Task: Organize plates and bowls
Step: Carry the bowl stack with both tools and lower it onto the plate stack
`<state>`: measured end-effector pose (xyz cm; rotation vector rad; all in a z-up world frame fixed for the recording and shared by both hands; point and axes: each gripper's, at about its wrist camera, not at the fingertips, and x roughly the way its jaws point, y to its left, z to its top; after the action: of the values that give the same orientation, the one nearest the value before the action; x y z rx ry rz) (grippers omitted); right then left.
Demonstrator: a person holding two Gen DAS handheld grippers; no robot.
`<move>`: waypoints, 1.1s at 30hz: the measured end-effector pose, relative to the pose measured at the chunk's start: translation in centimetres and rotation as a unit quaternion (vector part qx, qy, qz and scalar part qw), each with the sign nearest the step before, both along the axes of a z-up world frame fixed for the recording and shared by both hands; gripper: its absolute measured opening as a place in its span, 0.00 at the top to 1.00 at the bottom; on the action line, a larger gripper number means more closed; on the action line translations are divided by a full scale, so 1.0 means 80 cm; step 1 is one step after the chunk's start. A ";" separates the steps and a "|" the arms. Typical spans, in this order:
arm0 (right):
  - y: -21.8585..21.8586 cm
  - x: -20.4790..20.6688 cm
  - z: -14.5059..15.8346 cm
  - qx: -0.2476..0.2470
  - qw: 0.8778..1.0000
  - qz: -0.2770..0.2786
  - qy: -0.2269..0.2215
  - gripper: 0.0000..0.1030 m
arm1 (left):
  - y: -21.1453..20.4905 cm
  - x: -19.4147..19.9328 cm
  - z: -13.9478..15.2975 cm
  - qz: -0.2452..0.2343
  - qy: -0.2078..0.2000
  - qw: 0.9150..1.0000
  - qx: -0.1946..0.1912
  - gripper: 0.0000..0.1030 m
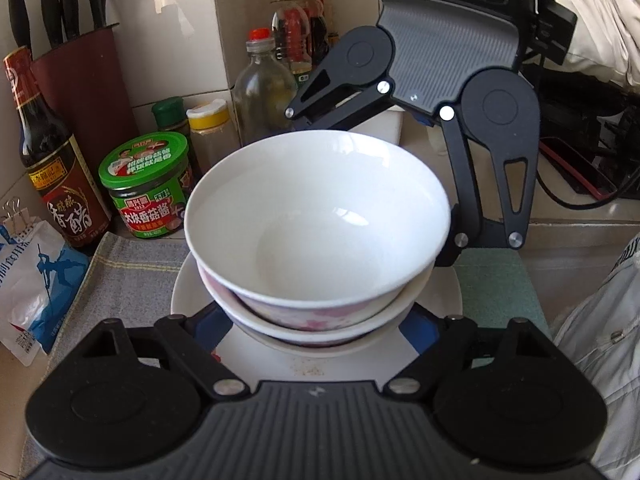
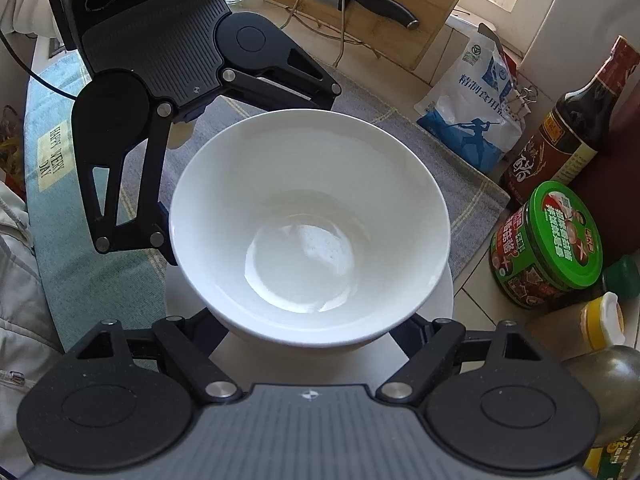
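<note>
A white bowl (image 1: 316, 216) with pink flowers outside sits nested in a second bowl (image 1: 320, 326), and both stand on a white plate (image 1: 360, 360). My left gripper (image 1: 316, 320) is spread wide around the base of the stack; its tips are hidden under the bowls. My right gripper (image 1: 400, 184) reaches from the far side, its fingers either side of the top bowl. In the right wrist view the top bowl (image 2: 310, 220) fills the middle, my right gripper (image 2: 310, 320) flanks it, the plate (image 2: 440, 300) lies under it, and the left gripper (image 2: 248, 168) stands opposite.
Grey cloth (image 1: 120, 276) and green towel (image 1: 496, 280) lie under the plate. A green-lidded jar (image 1: 146, 184), vinegar bottle (image 1: 52, 168), spice jars, oil bottles (image 1: 264, 88), knife block (image 1: 84, 80) and salt bag (image 1: 32, 284) crowd the left. A cutting board with a knife (image 2: 360, 8) leans behind.
</note>
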<state>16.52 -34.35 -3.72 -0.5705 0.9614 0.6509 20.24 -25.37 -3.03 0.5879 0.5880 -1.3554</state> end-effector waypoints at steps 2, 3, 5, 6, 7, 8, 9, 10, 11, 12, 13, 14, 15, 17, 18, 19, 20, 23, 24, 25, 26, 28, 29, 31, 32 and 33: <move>0.000 0.003 -0.002 0.000 1.000 0.000 0.003 0.14 | 0.000 0.001 -0.002 0.002 0.002 1.000 0.001 0.14; -0.001 0.003 -0.002 0.001 1.000 -0.001 0.004 0.14 | 0.000 0.002 -0.002 0.003 0.003 1.000 0.000 0.14; -0.002 0.005 -0.002 0.005 1.000 -0.004 0.007 0.14 | -0.001 0.003 -0.001 0.006 0.006 1.000 0.000 0.14; -0.003 0.005 -0.003 0.006 1.000 -0.004 0.007 0.14 | -0.001 0.004 -0.001 0.007 0.006 1.000 -0.001 0.14; -0.003 0.005 -0.003 0.006 1.000 -0.005 0.008 0.14 | 0.001 0.003 -0.001 0.006 0.006 1.000 -0.001 0.14; -0.003 0.006 -0.003 0.006 1.000 -0.005 0.008 0.14 | 0.001 0.003 -0.001 0.006 0.008 1.000 -0.002 0.14; -0.003 0.005 -0.003 0.006 1.000 -0.006 0.008 0.14 | 0.001 0.004 -0.001 0.007 0.010 1.000 -0.002 0.14; -0.002 0.006 -0.003 0.006 1.000 -0.006 0.007 0.14 | 0.001 0.004 -0.001 0.008 0.012 1.000 -0.002 0.14; -0.002 0.007 -0.003 0.005 1.000 -0.006 0.007 0.13 | 0.001 0.005 -0.001 0.010 0.015 1.000 -0.002 0.14; -0.001 0.006 -0.003 0.002 1.000 -0.007 0.003 0.12 | 0.001 0.007 -0.001 0.012 0.020 1.000 -0.001 0.14; 0.000 0.006 -0.003 -0.005 1.000 -0.008 -0.003 0.07 | 0.001 0.007 -0.001 0.015 0.023 1.000 -0.002 0.14; 0.000 0.005 -0.003 -0.008 1.000 -0.011 -0.009 0.04 | 0.001 0.006 -0.001 0.016 0.022 1.000 -0.003 0.14; 0.001 0.005 -0.003 -0.010 1.000 -0.011 -0.009 0.04 | 0.001 0.005 -0.001 0.016 0.019 1.000 -0.002 0.14; 0.001 0.005 -0.004 -0.008 1.000 -0.013 -0.008 0.03 | 0.002 0.002 -0.001 0.019 0.012 1.000 -0.003 0.13; 0.001 0.003 -0.004 -0.008 1.000 -0.013 -0.009 0.03 | 0.004 -0.001 0.000 0.020 0.004 1.000 -0.007 0.10; 0.001 0.002 -0.004 -0.006 1.000 -0.014 -0.009 0.01 | 0.007 -0.003 0.002 0.021 -0.004 1.000 -0.013 0.08; 0.001 0.001 -0.003 -0.002 1.000 -0.014 -0.009 0.00 | 0.008 -0.005 0.004 0.023 -0.010 1.000 -0.017 0.06; 0.002 -0.001 -0.001 0.001 1.000 -0.016 -0.012 0.00 | 0.014 -0.007 0.010 0.035 -0.015 0.999 -0.024 0.01; 0.002 -0.001 -0.001 -0.001 1.000 -0.018 -0.014 0.00 | 0.016 -0.007 0.010 0.042 -0.015 0.999 -0.026 0.01; 0.003 -0.002 -0.002 -0.005 1.000 -0.020 -0.016 0.00 | 0.017 -0.009 0.011 0.049 -0.013 0.998 -0.026 0.01; 0.004 -0.002 -0.002 -0.008 1.000 -0.021 -0.018 0.00 | 0.020 -0.010 0.011 0.056 -0.014 0.998 -0.026 0.01; 0.005 -0.005 -0.001 -0.010 0.999 -0.024 -0.022 0.00 | 0.025 -0.016 0.011 0.067 -0.025 0.997 -0.030 0.01; 0.006 -0.007 0.000 -0.011 0.999 -0.026 -0.023 0.00 | 0.028 -0.019 0.012 0.071 -0.032 0.996 -0.032 0.01; 0.008 -0.012 0.003 -0.012 0.999 -0.031 -0.027 0.00 | 0.035 -0.024 0.015 0.082 -0.041 0.995 -0.038 0.01; 0.009 -0.015 0.005 -0.014 0.999 -0.035 -0.029 0.00 | 0.039 -0.026 0.016 0.085 -0.042 0.995 -0.042 0.01; 0.011 -0.017 0.006 -0.016 0.999 -0.039 -0.032 0.00 | 0.043 -0.029 0.018 0.088 -0.045 0.994 -0.049 0.01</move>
<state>15.14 -33.48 -3.23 -0.5759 0.9318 0.5448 17.95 -21.92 -1.56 0.5037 0.4853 -1.1782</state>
